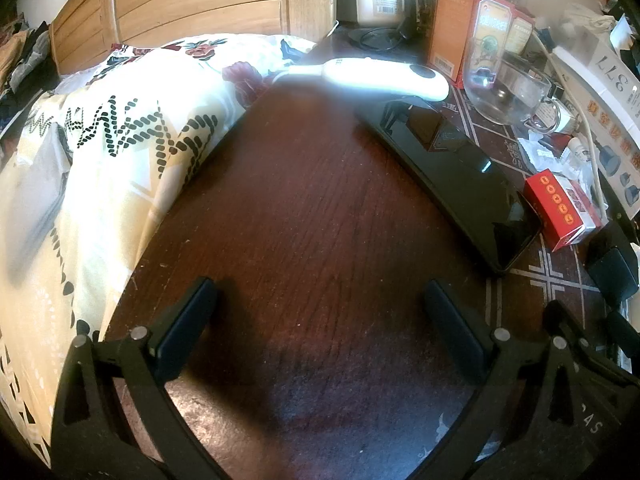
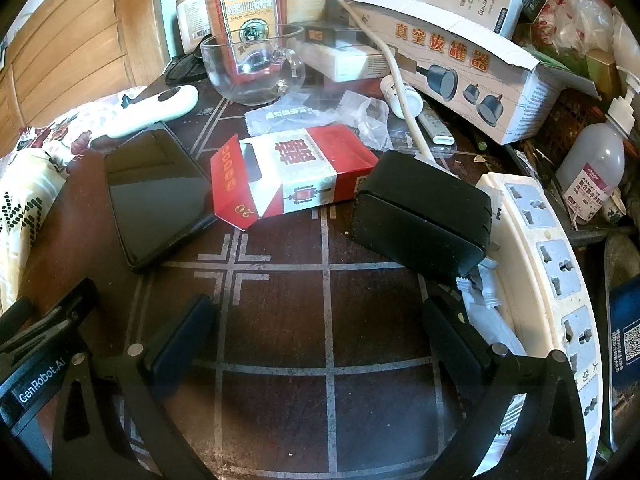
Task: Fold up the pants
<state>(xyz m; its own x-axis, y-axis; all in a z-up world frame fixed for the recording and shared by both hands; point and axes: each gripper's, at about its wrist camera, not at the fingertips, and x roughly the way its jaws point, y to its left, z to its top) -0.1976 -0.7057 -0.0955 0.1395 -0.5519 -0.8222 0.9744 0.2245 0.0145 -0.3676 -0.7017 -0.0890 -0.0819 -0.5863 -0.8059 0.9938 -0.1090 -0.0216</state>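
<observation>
Left gripper [image 1: 320,322] fills the lower frame, fingers spread wide, holding nothing. Right gripper [image 2: 318,332] likewise, fingers apart and empty.

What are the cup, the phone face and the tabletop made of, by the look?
Cup: clear glass, probably; the red box behind shows straight through, with bright glints on the rim and handle.
Phone: glossy black face, glass or hard plastic; it mirrors the room sharply.
Tabletop: dark reddish wood or wood-look veneer; grain lines run along it, finish semi-gloss with dusty specks.

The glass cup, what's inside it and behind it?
The glass cup looks empty. Behind it stands a red medicine box, seen partly through the glass; the box's foot is blurred by the cup.
</observation>
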